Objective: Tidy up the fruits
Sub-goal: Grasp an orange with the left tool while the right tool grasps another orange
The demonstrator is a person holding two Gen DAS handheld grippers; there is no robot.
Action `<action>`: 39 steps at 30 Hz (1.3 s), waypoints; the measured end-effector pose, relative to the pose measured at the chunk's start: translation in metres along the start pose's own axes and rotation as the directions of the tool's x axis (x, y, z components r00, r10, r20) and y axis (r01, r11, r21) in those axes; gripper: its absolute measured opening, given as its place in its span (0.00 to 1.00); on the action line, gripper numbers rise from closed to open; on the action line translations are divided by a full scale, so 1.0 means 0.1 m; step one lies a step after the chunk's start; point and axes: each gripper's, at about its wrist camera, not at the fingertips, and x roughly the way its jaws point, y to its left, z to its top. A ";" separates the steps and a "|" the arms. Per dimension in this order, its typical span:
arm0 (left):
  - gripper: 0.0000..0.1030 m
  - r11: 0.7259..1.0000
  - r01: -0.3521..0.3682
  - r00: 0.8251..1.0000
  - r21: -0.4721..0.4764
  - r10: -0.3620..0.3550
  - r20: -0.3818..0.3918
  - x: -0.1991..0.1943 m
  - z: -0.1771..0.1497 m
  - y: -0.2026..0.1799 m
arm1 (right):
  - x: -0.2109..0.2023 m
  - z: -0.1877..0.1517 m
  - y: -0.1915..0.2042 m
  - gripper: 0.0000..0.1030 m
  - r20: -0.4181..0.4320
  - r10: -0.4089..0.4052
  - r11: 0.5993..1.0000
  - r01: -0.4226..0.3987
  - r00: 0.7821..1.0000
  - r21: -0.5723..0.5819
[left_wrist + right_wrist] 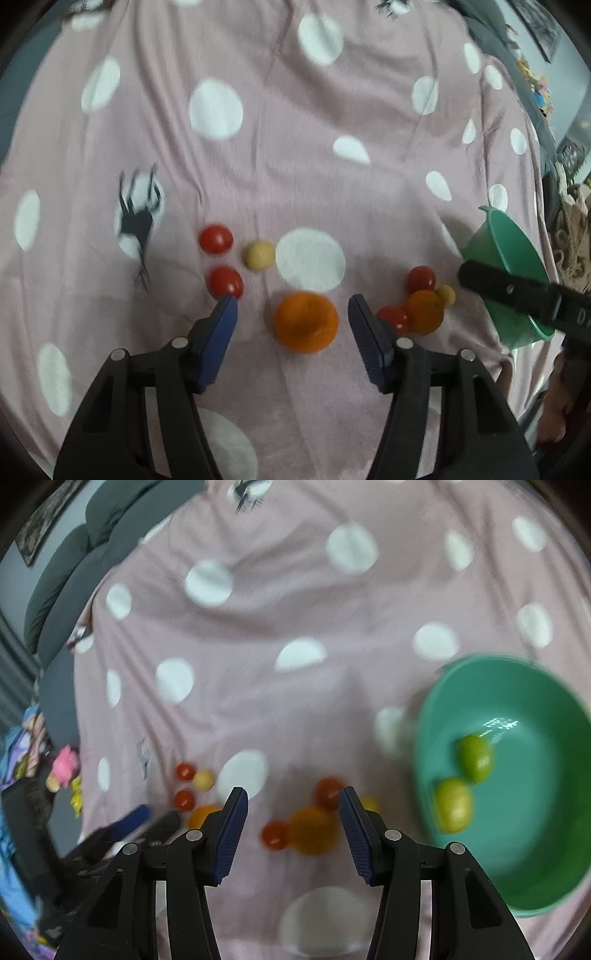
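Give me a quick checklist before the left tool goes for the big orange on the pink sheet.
1. Left tool open, nothing held: ok.
2. Big orange lined up between its fingers: ok.
3. Orange free of neighbours: ok; the nearest red tomato sits apart, by the left fingertip.
4. Right tool open and empty: ok.
5. Green bowl has room: ok, only two green fruits inside.
6. Path to the bowl free: not ok; the right tool and a second fruit cluster lie between.
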 end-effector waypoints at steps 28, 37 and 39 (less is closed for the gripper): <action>0.49 0.994 0.038 0.997 -0.104 -0.045 -0.068 0.37 -0.01 0.03 | 0.65 -0.18 -0.03 0.45 -0.070 -0.241 0.967 0.246 0.968 0.068; 0.44 0.995 0.019 0.996 -0.103 -0.027 -0.079 0.42 -0.06 0.01 | 0.66 -0.19 0.01 0.42 -0.050 -0.274 0.961 0.275 0.961 0.025; 0.44 0.995 -0.001 0.997 -0.098 -0.007 -0.081 0.40 -0.06 0.00 | 0.65 -0.19 0.00 0.41 -0.051 -0.277 0.960 0.278 0.960 0.023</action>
